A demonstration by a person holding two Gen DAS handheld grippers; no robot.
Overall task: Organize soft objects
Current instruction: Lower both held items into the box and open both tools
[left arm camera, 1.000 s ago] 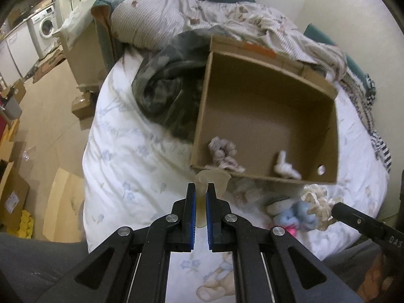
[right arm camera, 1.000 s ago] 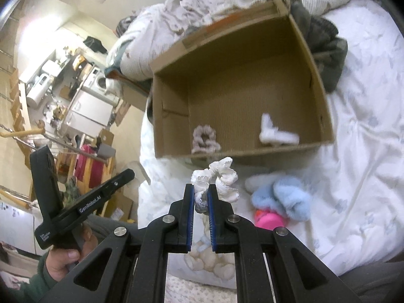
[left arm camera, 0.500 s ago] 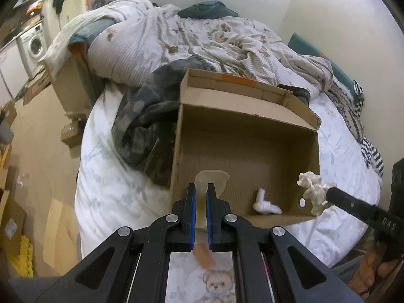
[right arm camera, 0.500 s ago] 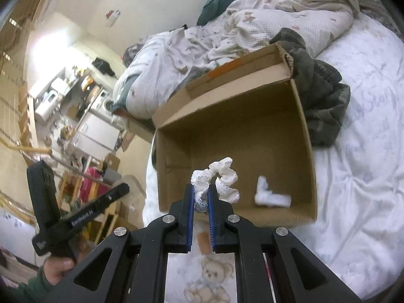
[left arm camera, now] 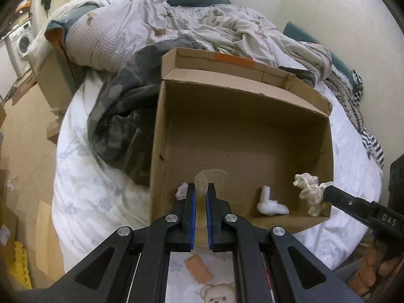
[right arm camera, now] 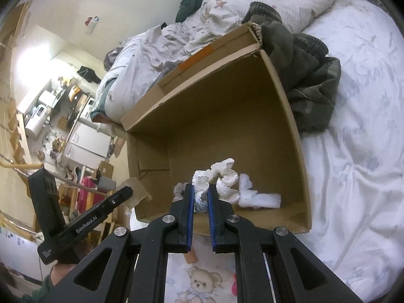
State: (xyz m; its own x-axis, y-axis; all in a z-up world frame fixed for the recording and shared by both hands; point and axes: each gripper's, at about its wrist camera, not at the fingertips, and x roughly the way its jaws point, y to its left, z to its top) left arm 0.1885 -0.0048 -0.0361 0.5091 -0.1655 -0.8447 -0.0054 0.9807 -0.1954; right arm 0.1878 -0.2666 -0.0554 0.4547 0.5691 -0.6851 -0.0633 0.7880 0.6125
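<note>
Matt corrugated cardboard box (left arm camera: 242, 116); crinkled white cloth scrunchie (right arm camera: 224, 176).

Both views are strongly fisheye: straight lines bow outward, and a dark vignette rings each frame, heaviest in the corners. Indoor light is soft and moderately dim, with a warm cast on the walls. In the right wrist view the brightest spot is a blown-out glow on the wall at 9 o'clock, washing out detail there. The white bedsheet (right arm camera: 358, 131) reads bright but keeps its folds. Inside the cardboard box (left arm camera: 242, 136) the far wall and left corner sit in soft shadow. Focus is fair at centre; the washing machine (left arm camera: 22, 43) at 10 o'clock is smeared and soft.
</note>
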